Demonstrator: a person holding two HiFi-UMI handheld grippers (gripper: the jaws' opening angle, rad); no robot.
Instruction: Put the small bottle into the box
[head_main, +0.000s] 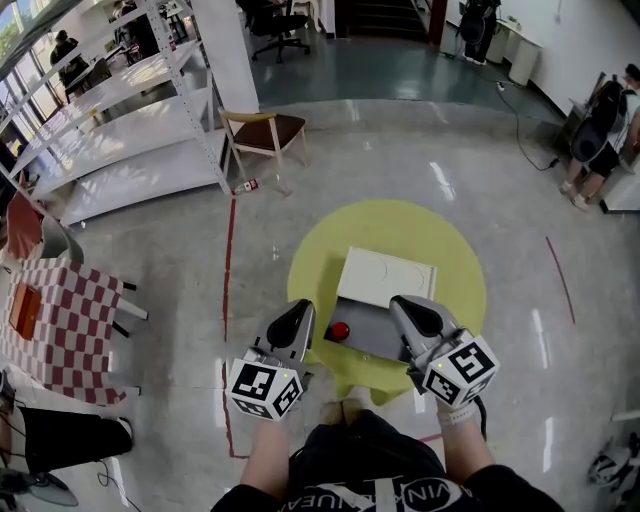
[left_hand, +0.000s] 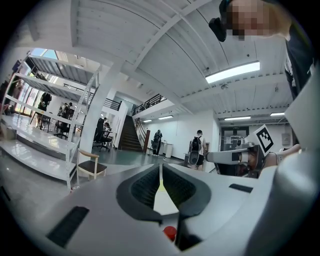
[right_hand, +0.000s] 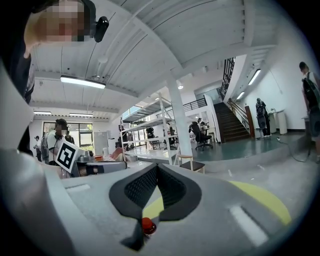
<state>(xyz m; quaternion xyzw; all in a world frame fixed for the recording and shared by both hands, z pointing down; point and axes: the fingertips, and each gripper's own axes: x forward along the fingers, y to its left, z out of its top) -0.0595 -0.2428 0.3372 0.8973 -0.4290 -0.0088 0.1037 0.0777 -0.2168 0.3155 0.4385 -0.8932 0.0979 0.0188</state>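
The small bottle (head_main: 340, 330) was seen only by its red cap, at the left edge of the grey box (head_main: 378, 335); whether it stood inside the box or just outside its wall could not be told. The same red cap was seen low in the left gripper view (left_hand: 170, 232) and in the right gripper view (right_hand: 148, 225), below the claws and apart from them. A white lid (head_main: 388, 276) lay at the far side of the box, touching it. Box and lid were carried by a round yellow surface (head_main: 450, 260).

The left claw (head_main: 299, 310) was held above the near left of the box and the right claw (head_main: 408, 304) above its near right, both pointing away from the person. The tips of the left claw (left_hand: 161, 172) were pressed together with nothing pinched between them. The right claw (right_hand: 157, 172) was likewise pressed together and empty.

Farther off, a red line (head_main: 229, 260) ran along the floor, a wooden chair (head_main: 265, 130) stood beside white shelving (head_main: 120, 130), and a checked cloth (head_main: 60, 320) was seen at the left.
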